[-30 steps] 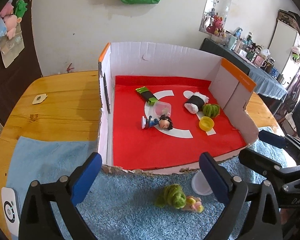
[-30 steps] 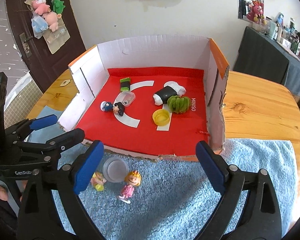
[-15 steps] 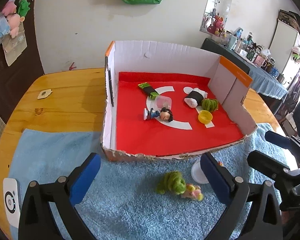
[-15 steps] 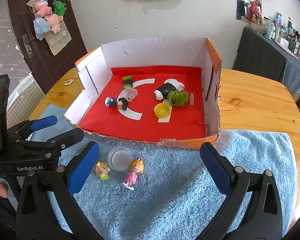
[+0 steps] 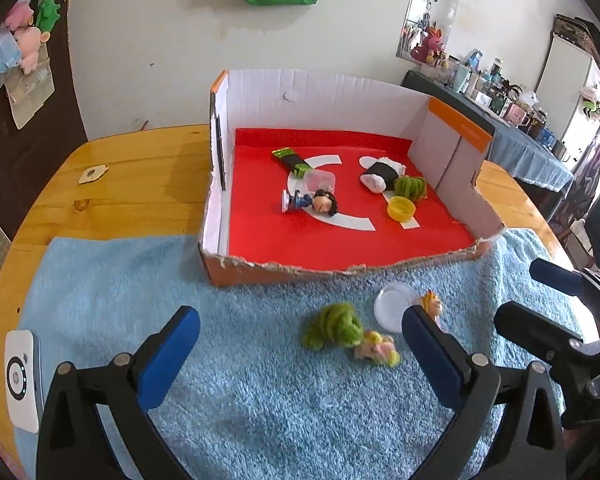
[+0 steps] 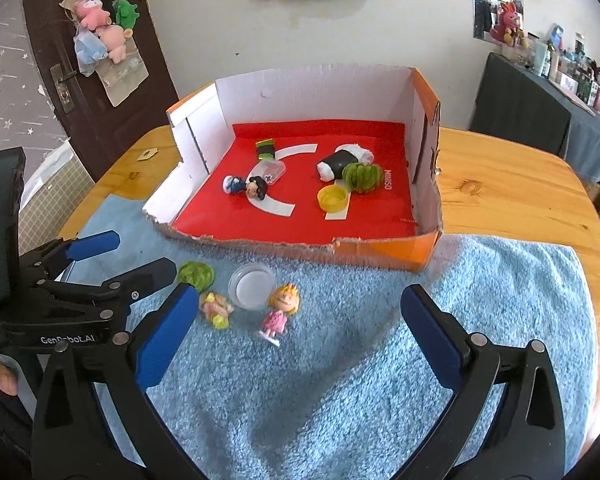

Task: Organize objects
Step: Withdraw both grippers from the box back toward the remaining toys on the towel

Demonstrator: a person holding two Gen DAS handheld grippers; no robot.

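- The cardboard box with a red liner sits on the wooden table, its torn front edge meeting the blue towel; inside lie a dark-haired figurine, a clear small container, a green-and-black packet, a black-and-white roll, a green fuzzy ball touching that roll, and a yellow cap just in front of the ball.
- On the towel in front of the box lie a second green fuzzy ball, a small pink-and-yellow toy touching it, a white round lid, and a girl figurine in a pink dress just beside the lid.
- The right gripper hangs over the towel with its jaws spread wide, having just finished opening; nothing is between them.
- The left gripper likewise stands wide open and empty, the fuzzy ball and pink toy lying beyond its tips.
- A white device rests at the towel's left edge.
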